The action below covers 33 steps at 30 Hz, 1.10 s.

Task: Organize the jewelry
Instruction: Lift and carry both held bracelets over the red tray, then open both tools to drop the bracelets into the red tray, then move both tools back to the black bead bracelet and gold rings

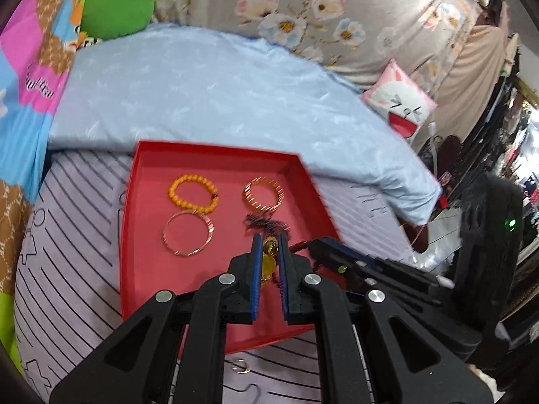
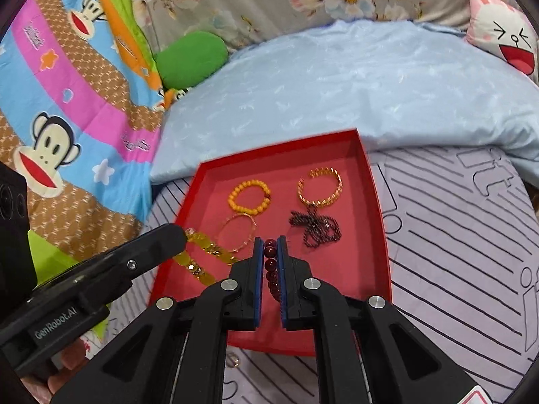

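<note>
Left gripper (image 1: 269, 240) clamped on gold coin-link bracelet (image 2: 202, 259), glossy yellow discs, over red tray (image 2: 377, 235). Right gripper (image 2: 269, 240) clamped on dark red bead bracelet (image 2: 270, 266), round glossy beads, above tray front. Left gripper body reads "GenRobot.AI".

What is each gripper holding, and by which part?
The left gripper pinches a gold bracelet at one end. The right gripper grips a dark red bead bracelet along its strand.
</note>
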Each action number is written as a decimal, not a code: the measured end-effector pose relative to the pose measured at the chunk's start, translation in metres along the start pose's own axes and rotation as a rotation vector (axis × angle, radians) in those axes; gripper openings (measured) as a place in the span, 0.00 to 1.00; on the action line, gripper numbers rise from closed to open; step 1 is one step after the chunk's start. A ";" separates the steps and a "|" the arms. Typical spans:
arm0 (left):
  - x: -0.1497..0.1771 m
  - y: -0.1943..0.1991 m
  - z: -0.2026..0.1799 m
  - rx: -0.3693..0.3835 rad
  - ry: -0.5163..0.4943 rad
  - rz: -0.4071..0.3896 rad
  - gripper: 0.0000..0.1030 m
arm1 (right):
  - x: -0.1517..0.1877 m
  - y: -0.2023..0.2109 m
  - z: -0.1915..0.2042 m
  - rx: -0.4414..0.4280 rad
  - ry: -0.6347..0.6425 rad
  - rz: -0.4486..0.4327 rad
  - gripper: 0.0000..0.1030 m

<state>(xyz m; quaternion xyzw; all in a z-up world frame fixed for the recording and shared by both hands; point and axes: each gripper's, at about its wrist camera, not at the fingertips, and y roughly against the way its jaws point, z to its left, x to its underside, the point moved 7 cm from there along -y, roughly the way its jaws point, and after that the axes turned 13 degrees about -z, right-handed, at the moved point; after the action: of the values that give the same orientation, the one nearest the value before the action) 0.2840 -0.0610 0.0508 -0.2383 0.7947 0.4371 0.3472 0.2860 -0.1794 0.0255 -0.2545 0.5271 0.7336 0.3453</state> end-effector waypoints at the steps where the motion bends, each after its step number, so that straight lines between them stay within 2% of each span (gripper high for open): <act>1: 0.006 -0.007 0.007 -0.017 -0.002 0.017 0.09 | 0.004 -0.007 -0.003 0.014 0.005 0.015 0.07; 8: 0.026 -0.023 0.038 -0.118 -0.031 0.054 0.09 | 0.012 -0.023 -0.024 0.096 0.043 0.047 0.07; 17: 0.032 -0.026 0.049 -0.245 -0.146 0.036 0.10 | 0.017 -0.026 -0.032 0.181 0.141 0.047 0.09; 19: 0.029 -0.022 0.046 -0.260 -0.179 0.011 0.21 | 0.016 -0.023 -0.031 0.186 0.151 0.034 0.19; 21: 0.026 -0.017 0.044 -0.260 -0.182 -0.015 0.45 | 0.012 -0.018 -0.029 0.188 0.150 0.008 0.38; 23: 0.022 -0.010 0.042 -0.275 -0.190 -0.044 0.51 | 0.009 -0.009 -0.028 0.192 0.154 -0.019 0.40; 33: 0.022 0.021 0.032 -0.291 -0.197 -0.076 0.51 | 0.007 0.035 -0.021 0.156 0.138 -0.070 0.40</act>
<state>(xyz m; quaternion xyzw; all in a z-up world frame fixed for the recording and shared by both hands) 0.2667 -0.0247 0.0331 -0.2721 0.6755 0.5554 0.4015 0.2547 -0.2049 0.0351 -0.2951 0.5958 0.6586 0.3523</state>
